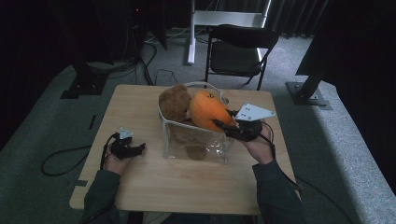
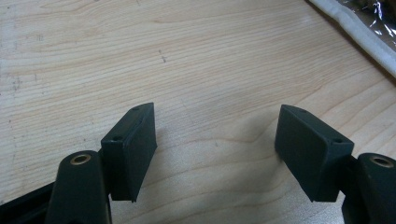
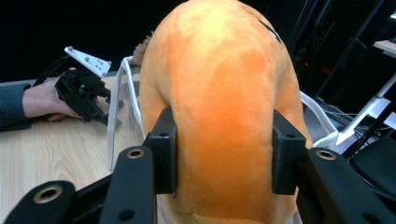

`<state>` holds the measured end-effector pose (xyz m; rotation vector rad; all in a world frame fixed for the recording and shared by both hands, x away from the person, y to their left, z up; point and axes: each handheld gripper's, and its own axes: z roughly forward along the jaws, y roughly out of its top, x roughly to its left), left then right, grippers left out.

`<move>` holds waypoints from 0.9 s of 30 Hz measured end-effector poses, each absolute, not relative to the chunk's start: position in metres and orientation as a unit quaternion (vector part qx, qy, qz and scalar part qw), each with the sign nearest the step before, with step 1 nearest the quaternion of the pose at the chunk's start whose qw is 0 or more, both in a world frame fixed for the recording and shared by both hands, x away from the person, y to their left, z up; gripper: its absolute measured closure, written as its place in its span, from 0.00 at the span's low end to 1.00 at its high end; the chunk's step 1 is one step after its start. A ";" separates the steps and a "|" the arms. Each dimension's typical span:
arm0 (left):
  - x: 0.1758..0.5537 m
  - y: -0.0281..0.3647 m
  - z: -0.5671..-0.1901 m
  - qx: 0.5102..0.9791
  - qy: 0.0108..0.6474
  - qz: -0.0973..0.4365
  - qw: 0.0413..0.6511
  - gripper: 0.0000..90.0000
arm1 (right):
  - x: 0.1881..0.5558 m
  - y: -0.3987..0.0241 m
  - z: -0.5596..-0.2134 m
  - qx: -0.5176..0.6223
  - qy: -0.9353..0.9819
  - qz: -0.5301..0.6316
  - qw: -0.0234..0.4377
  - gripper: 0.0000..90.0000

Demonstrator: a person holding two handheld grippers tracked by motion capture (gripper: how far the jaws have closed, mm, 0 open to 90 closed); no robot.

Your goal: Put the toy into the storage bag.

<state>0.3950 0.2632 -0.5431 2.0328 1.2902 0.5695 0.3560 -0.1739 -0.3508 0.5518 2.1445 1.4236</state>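
The right tongs (image 3: 224, 158) clamped the orange plush (image 3: 219, 93) at the clear bag's (image 1: 196, 144) rim, beside a brown plush (image 1: 174, 102); seating it remained. The left tongs (image 2: 217, 154) rested apart on the worktop (image 2: 187, 60).

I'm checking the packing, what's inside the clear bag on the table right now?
The clear bag holds a brown plush toy and an orange plush toy, both sticking out of the top; the right claw grips the orange one. Their lower parts blur through the plastic, so anything beneath is unclear.
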 end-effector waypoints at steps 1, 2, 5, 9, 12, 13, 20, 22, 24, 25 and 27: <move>0.395 0.263 -0.543 0.776 0.493 0.218 0.327 0.33 | 0.356 -0.174 -0.351 0.202 0.789 0.523 0.252 0.60; 0.395 0.263 -0.543 0.776 0.493 0.217 0.328 0.33 | 0.355 -0.173 -0.351 0.202 0.789 0.522 0.251 0.60; 0.395 0.263 -0.543 0.776 0.493 0.217 0.328 0.33 | 0.354 -0.173 -0.353 0.200 0.790 0.523 0.249 0.60; 0.395 0.263 -0.543 0.776 0.493 0.218 0.328 0.33 | 0.353 -0.172 -0.355 0.198 0.793 0.522 0.244 0.60; 0.395 0.263 -0.543 0.776 0.493 0.218 0.328 0.33 | 0.351 -0.170 -0.356 0.191 0.797 0.520 0.242 0.60; 0.395 0.263 -0.543 0.776 0.493 0.218 0.328 0.33 | 0.351 -0.169 -0.356 0.187 0.799 0.518 0.242 0.60; 0.395 0.263 -0.543 0.776 0.493 0.218 0.328 0.33 | 0.351 -0.165 -0.357 0.175 0.806 0.515 0.233 0.60; 0.395 0.263 -0.543 0.776 0.493 0.218 0.328 0.33 | 0.354 -0.165 -0.359 0.178 0.807 0.514 0.229 0.60; 0.395 0.263 -0.543 0.776 0.493 0.218 0.328 0.33 | 0.357 -0.164 -0.360 0.181 0.808 0.513 0.227 0.60; 0.395 0.263 -0.543 0.776 0.493 0.218 0.328 0.33 | 0.358 -0.163 -0.361 0.183 0.808 0.511 0.229 0.60; 0.395 0.263 -0.543 0.776 0.493 0.218 0.328 0.33 | 0.359 -0.161 -0.363 0.187 0.810 0.505 0.234 0.60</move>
